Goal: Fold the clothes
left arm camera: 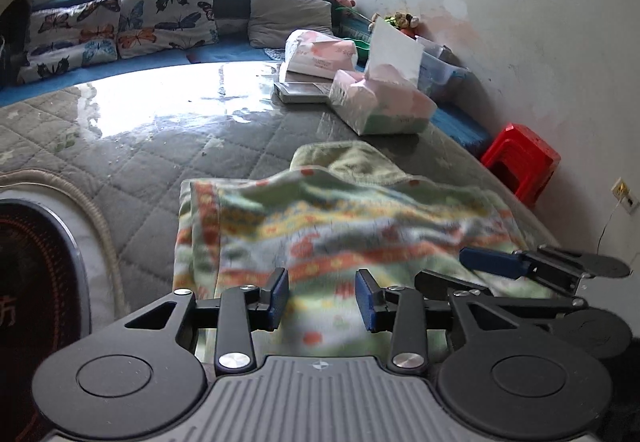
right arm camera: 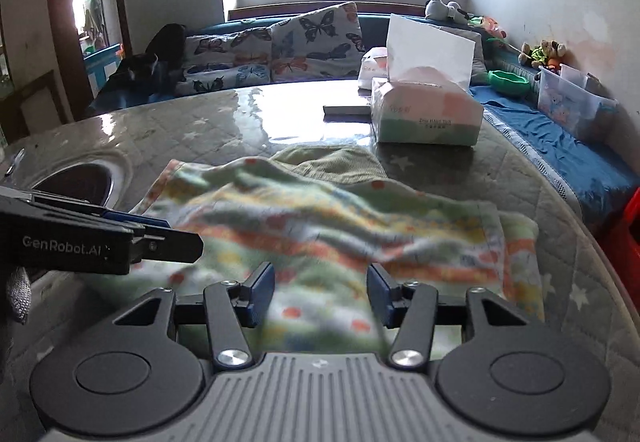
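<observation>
From the left wrist camera, the near part of the patterned garment (left arm camera: 320,234) is smeared by blur, so its print reads only as bands of green, orange, yellow and white; the cloth looks soft and fleecy. It lies in a rumpled heap on the tabletop (left arm camera: 160,170), a quilted grey cover under a glossy clear sheet that glares white at 11 o'clock. A plain olive ribbed piece (left arm camera: 344,160) peeks out from under the garment's far edge; what it belongs to cannot be told. The left gripper (left arm camera: 322,298) hovers low over the near edge with its blue-padded fingers apart and nothing between them. At 3 o'clock the right gripper (left arm camera: 516,266) enters side-on, its far finger hidden. A dark round inset (left arm camera: 36,282) is cut off at 9 o'clock. Two plastic-wrapped tissue packs (left arm camera: 384,106) sit at 1 o'clock.

From the right wrist camera, the same garment (right arm camera: 320,226) spreads across the middle, again blurred nearest the lens, its right edge doubled into a flat layered border. The right gripper (right arm camera: 320,294) has its fingers spread, empty, above the near hem. The left gripper (right arm camera: 132,238) juts in at 9 o'clock, black and boxy; from here its fingers overlap and their gap cannot be judged. The tissue pack (right arm camera: 426,114) stands at 1 o'clock, a white sheet standing up from it.
</observation>
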A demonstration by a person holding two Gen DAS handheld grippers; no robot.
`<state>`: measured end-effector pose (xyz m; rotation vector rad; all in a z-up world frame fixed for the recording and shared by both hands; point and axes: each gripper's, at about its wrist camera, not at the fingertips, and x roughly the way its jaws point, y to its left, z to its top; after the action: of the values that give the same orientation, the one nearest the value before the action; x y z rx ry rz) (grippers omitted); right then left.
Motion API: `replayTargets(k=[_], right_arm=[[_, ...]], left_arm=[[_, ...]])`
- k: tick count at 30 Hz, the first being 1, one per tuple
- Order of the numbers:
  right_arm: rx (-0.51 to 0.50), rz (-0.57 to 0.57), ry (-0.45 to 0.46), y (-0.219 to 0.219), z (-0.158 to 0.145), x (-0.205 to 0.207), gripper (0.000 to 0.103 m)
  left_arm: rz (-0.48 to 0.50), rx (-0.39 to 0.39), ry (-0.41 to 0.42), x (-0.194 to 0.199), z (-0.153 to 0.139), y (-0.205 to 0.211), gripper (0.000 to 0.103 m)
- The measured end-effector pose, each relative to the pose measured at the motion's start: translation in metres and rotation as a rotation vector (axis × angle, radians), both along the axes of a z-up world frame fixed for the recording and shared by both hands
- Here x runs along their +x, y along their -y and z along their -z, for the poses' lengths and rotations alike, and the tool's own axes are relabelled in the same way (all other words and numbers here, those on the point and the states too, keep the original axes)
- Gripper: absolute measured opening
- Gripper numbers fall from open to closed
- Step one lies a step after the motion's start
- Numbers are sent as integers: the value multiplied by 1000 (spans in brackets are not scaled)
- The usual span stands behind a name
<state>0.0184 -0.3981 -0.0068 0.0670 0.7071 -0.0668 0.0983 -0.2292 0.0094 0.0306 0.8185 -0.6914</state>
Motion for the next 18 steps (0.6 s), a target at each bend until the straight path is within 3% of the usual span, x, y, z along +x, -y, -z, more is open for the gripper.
replayTargets(k=[18], right_arm=[[0, 106, 58, -1, 0, -48, 58]], left_arm=[[-32, 2, 38, -46, -2, -23, 54]])
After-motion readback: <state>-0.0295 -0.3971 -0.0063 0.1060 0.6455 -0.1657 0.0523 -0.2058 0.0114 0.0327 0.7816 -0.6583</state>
